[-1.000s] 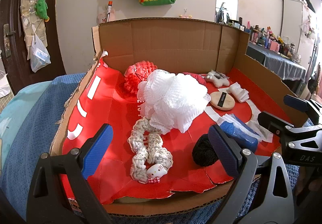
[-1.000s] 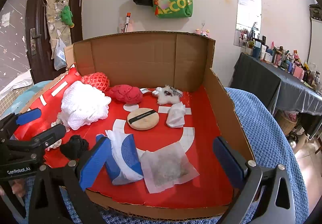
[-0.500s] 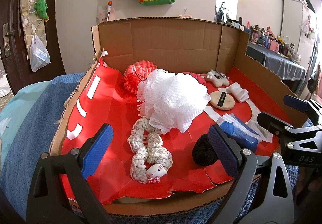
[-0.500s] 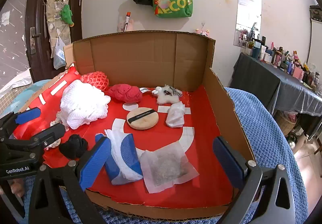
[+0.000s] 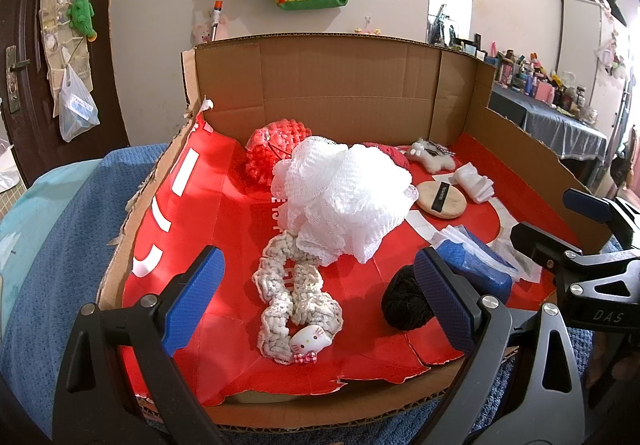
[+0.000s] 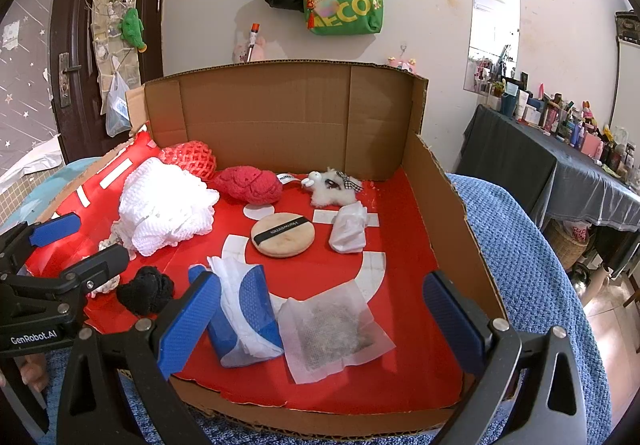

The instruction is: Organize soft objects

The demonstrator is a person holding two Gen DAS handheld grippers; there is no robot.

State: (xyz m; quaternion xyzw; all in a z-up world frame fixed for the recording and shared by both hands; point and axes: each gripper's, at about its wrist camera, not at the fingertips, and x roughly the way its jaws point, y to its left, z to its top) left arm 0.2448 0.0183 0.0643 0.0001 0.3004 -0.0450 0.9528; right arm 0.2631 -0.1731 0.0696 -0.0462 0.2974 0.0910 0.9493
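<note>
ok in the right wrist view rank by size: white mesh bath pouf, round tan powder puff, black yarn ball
1. White mesh bath pouf, clearly largest.
2. Round tan powder puff and black yarn ball look alike in size; the ball is nearer the camera, so no ranking.

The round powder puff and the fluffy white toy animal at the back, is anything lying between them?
No object: only the box's red liner with white patches separates the powder puff from the toy animal, seen in the right wrist view.
</note>
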